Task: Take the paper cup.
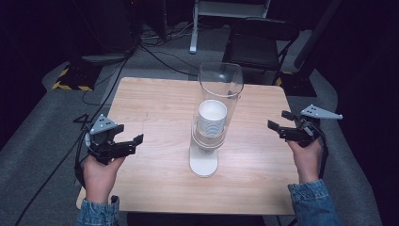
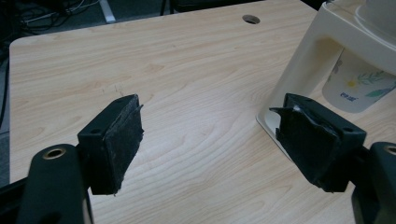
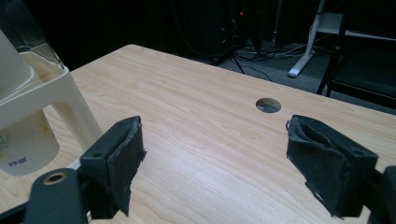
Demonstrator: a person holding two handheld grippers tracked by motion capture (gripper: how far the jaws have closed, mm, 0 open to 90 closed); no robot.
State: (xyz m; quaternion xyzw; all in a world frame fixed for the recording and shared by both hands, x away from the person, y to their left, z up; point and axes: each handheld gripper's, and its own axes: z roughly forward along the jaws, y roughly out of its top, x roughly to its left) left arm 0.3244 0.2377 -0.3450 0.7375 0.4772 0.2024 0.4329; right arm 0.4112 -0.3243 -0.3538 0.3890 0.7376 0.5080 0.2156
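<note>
Right tool (image 3: 212, 161) view: table's cable hole (image 3: 268, 104).

The high view looks forward and down from above the person's side, taking in the whole wooden table (image 1: 155, 117) with the cup dispenser (image 1: 214, 122) at its centre. The left gripper view rides low over the tabletop, looking between its own two pads (image 2: 119, 144) toward the far edge, the dispenser's base just beyond the right-hand pad. The right gripper view sits equally low, with the dispenser beyond its left-hand pad (image 3: 122, 161). All three share the dispenser and the table.
</note>
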